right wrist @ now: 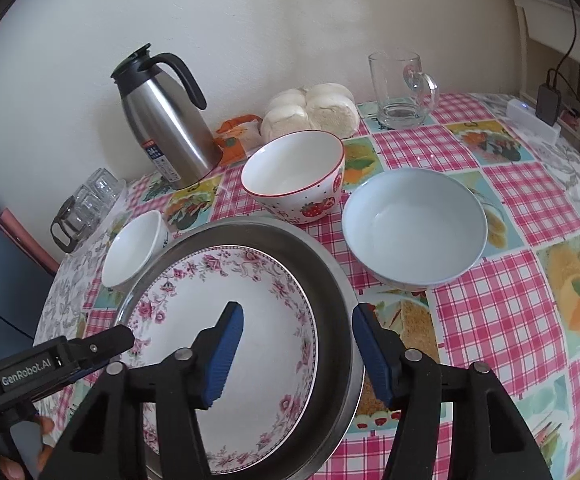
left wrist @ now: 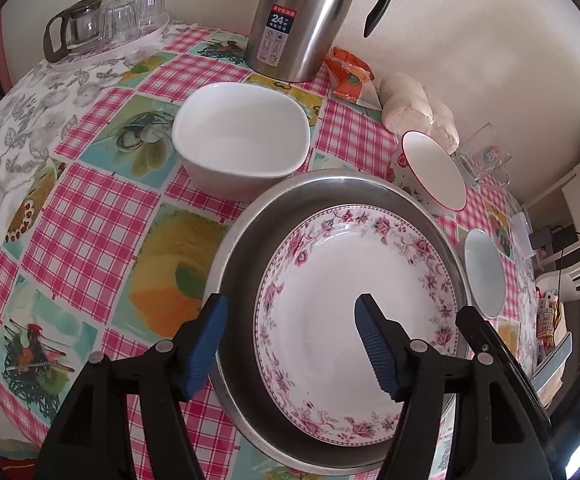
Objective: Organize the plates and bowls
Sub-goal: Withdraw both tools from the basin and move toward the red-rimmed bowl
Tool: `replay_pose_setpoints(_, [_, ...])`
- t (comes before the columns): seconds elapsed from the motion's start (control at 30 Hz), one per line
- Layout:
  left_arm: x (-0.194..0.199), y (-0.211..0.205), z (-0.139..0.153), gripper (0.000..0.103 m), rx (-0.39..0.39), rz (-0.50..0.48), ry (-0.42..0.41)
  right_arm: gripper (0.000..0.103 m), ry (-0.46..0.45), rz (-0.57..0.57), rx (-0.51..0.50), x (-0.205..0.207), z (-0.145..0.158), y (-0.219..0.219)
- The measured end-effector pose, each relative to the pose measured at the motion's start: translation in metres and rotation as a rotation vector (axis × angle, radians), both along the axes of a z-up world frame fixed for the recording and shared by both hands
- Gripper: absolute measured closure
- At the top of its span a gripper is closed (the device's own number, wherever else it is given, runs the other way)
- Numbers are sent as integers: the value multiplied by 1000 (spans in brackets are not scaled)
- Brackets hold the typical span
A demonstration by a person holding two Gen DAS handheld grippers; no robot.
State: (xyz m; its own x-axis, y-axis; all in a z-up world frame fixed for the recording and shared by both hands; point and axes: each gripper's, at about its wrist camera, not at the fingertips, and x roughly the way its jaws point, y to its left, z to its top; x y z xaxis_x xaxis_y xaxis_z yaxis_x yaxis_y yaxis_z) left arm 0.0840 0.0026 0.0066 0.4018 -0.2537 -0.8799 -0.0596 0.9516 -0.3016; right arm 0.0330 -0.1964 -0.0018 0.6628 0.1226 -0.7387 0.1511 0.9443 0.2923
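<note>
The floral plate (left wrist: 354,312) is seen lying flat, face up, inside the steel pan (left wrist: 246,236) on the tabletop (left wrist: 90,216); being round, no long axis is noted. The left gripper (left wrist: 290,336) and right gripper (right wrist: 298,344) are each held with jaws spread, straddling the pan's rim and gripping nothing. The pan's near edge is hidden by the grippers. A white bowl (left wrist: 242,140), strawberry bowl (right wrist: 296,176) and pale blue bowl (right wrist: 414,224) stand upright beside the pan. The checked cloth and cream wall are recorded.
</note>
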Motion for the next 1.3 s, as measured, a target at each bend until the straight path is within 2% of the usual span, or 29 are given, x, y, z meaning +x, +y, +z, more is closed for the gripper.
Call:
replay_pose_setpoints(0.07, [0,-2,1,32,18,-5,-5,36,4,10,-8,0,-1,2])
replay_pose_setpoints(0.1, [-1,-2,2,25,29,-6,-9,33,7,12,-15,0,-2,3])
replay_pose_setpoints(0.13, [-1,-3,3,23,33,-8,-14,30,9,12,-21,0,-2,3])
replay_pose_setpoints(0.27, [-1,-1,7,22,33,-4,-41,23,12,8,-35,0,-4,2])
replay_pose_setpoints(0.33, [-1,0,8,16,48,3,-55,20,10,6,-38,-1,-5,2])
replay_pose_setpoints(0.37, [-1,1,9,9,58,7,-64,18,11,5,-40,-1,-5,1])
replay_pose_setpoints(0.5, [-1,1,12,7,98,13,-99,15,13,5,-46,0,-6,1])
replay_pose_setpoints(0.57, [-1,0,13,5,124,16,-117,5,18,6,-48,0,-7,1])
replay_pose_setpoints(0.63, [-2,0,14,4,148,18,-131,0,14,7,-52,0,-6,0])
replay_pose_setpoints(0.97, [2,-4,20,4,160,22,-173,0,-14,-34,-65,-3,-2,-9])
replay_pose_setpoints(1.3, [10,-15,35,3,115,-10,-258,0,-71,-97,-75,-2,12,-24])
